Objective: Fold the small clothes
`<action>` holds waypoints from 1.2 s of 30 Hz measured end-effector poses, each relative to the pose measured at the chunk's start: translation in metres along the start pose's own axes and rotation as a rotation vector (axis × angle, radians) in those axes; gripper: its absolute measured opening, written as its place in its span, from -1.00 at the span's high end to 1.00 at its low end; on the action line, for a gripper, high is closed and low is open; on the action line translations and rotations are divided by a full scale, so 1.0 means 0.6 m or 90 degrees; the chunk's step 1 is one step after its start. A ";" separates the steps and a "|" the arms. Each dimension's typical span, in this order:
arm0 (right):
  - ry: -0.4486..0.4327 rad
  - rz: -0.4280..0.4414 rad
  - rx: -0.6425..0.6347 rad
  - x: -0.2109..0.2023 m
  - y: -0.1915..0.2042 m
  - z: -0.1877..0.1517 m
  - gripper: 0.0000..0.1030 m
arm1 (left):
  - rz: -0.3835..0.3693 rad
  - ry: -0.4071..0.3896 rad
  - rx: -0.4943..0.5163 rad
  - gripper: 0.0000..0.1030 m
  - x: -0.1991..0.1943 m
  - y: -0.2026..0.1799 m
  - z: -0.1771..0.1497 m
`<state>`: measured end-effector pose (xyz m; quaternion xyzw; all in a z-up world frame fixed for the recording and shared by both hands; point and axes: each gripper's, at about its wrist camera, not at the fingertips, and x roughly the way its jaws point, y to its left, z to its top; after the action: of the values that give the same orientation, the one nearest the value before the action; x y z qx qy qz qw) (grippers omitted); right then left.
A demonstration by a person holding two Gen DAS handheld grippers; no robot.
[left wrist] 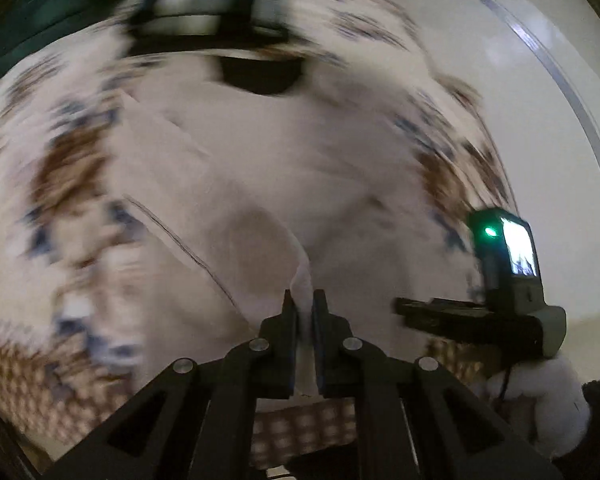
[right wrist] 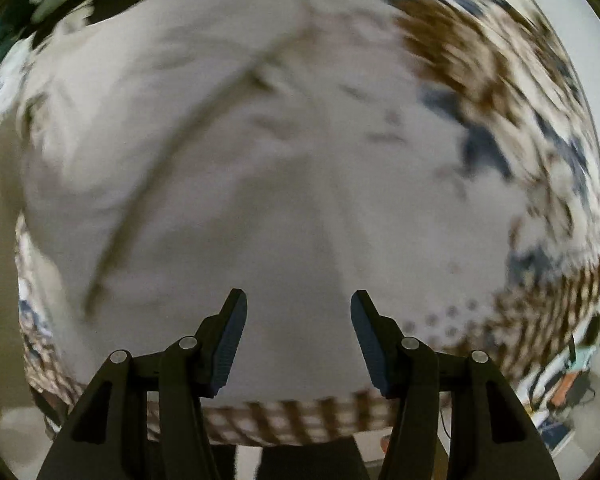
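Note:
A white garment [left wrist: 260, 168] lies spread on a table covered by a brown, blue and white patterned cloth [left wrist: 60, 184]. My left gripper [left wrist: 305, 300] is shut on a pinched edge of the white garment, lifting a fold of it. In the right wrist view the same white garment [right wrist: 240, 160] fills the middle, blurred by motion. My right gripper [right wrist: 298, 304] is open and empty just above the garment's near part. The right gripper's body with a lit screen [left wrist: 512, 264] shows at the right of the left wrist view.
A dark object with a pale panel [left wrist: 212, 12] sits at the far end of the table. The table's near edge [right wrist: 300, 420] runs below the right fingers. Clutter lies on the floor at the right [right wrist: 568, 384]. A pale wall [left wrist: 480, 60] stands behind.

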<state>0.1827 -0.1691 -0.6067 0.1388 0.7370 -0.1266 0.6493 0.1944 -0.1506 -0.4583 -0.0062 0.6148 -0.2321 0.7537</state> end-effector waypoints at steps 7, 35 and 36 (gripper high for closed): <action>0.020 0.001 0.085 0.009 -0.173 -0.076 -0.09 | -0.018 0.069 0.066 0.82 0.130 -0.102 0.000; 0.134 0.294 0.111 0.051 -0.430 -0.093 0.87 | -0.036 0.219 -0.249 0.95 0.090 0.303 -0.146; 0.139 0.309 0.122 0.046 -0.435 -0.086 0.87 | -0.054 0.201 -0.271 0.95 0.077 0.304 -0.142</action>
<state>0.0353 -0.3916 -0.6262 0.3851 0.7323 -0.0209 0.5613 0.1842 0.0190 -0.5755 -0.1539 0.7591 -0.1270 0.6196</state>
